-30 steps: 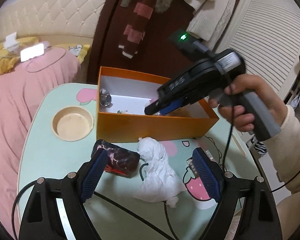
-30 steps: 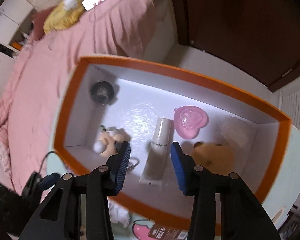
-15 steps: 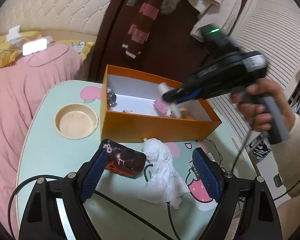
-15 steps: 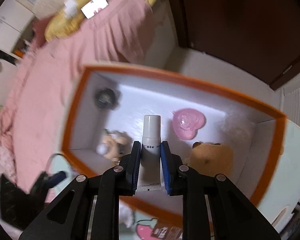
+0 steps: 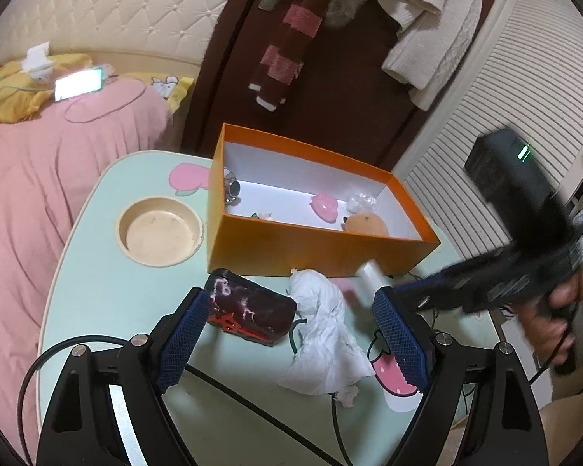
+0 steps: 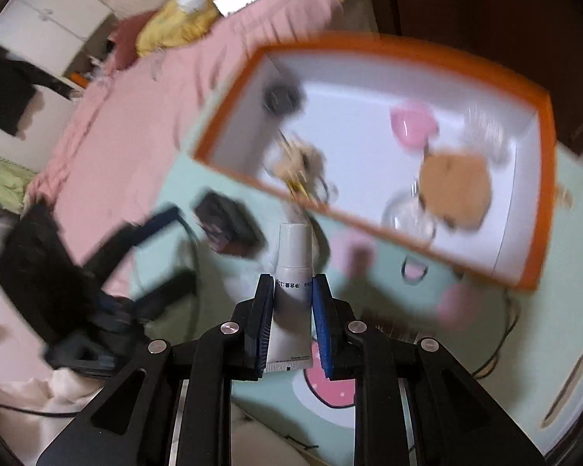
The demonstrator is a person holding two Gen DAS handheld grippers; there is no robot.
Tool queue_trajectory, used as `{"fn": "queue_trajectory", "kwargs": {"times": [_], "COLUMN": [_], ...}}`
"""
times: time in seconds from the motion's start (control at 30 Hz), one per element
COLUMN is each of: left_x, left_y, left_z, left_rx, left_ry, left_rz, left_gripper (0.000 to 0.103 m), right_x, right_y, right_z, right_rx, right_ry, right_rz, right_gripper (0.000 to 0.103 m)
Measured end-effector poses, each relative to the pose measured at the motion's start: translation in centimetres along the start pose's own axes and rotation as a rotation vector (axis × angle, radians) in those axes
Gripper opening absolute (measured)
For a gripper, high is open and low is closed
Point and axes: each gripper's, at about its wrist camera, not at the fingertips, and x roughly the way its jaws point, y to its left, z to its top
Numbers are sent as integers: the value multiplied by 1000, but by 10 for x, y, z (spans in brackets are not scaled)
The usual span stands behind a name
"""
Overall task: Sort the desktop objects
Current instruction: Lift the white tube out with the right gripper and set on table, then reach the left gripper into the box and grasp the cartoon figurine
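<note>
Now the right gripper (image 6: 292, 306) has its jaws clamped on the white tube (image 6: 293, 268), long axis forward, cap toward the orange box (image 6: 540, 272); left gripper (image 5: 291, 343) jaws apart.

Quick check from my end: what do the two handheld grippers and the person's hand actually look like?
Both grippers, left gripper and right gripper, are black frames with silver screws and blue textured pads. Black cables cross the table. The right unit has a green light on top and a grey handle; the hand is bare.
</note>
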Motion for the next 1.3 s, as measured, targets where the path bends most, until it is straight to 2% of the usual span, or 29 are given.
{"fn": "queue_trajectory", "kwargs": {"times": [0.17,0.23,0.4,0.5,0.63,0.77,0.8,0.87,0.93,1.0,1.13,1.3], "left_x": [-2,-2,-4,-4,0,31,45,77,102,124,150,161], "left_y": [-3,-4,-5,-5,-17,-40,-44,-49,-53,-56,-51,-49], "left_z": [1,2,10,25,69,112,118,126,124,118,107,104], "left_rx": [17,22,31,37,97,184,194,203,214,233,241,241], "left_ry": [2,3,9,30,64,221,290,445,572,678,779,824], "left_rz": [13,19,25,17,29,64,66,69,86,119,217,277], "left_gripper": [86,86,86,86,86,85,82,67,60,58,56,54], "right_x": [23,22,-1,-16,-20,-22,-20,-25,-31,-36,-44,-46], "right_y": [-12,-14,-18,-20,-30,-45,-47,-51,-55,-59,-67,-76], "right_z": [-6,-5,-8,-15,-25,-34,-36,-44,-50,-54,-62,-66], "right_rx": [36,46,28,12,56,119,129,147,163,176,195,217], "right_ry": [13,7,-120,-179,-203,-216,-219,-229,-245,-265,-298,-317], "right_rz": [-77,-39,-18,20,51,92,96,102,116,133,162,187], "right_gripper": [23,26,37,38,38,38,38,38,38,38,38,38]}}
